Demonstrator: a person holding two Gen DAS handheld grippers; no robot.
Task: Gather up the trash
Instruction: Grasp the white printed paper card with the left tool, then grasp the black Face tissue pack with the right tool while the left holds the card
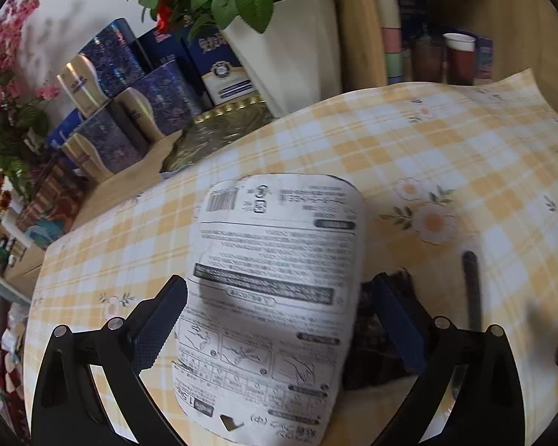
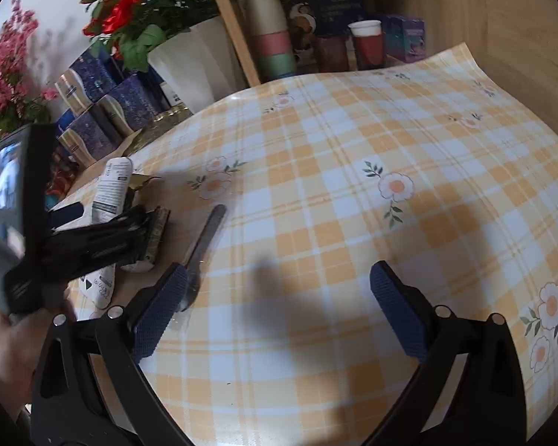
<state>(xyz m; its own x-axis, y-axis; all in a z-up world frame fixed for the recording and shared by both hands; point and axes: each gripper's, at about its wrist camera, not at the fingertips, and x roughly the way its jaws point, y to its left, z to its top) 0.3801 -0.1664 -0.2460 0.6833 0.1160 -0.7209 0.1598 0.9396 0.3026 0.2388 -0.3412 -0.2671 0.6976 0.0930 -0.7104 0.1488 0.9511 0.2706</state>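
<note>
1. Left gripper [image 1: 279, 319]: jaws spread wide, straddling a white printed package [image 1: 279, 282] without visibly clamping it.
2. Package lying on the yellow checked tablecloth [image 1: 446, 141], a dark crumpled wrapper [image 1: 375, 342] just beside it.
3. Right gripper [image 2: 279, 316]: jaws apart, nothing between, above the cloth.
4. Dark spoon-like utensil [image 2: 204, 238] near its left finger [image 2: 160, 312].
</note>
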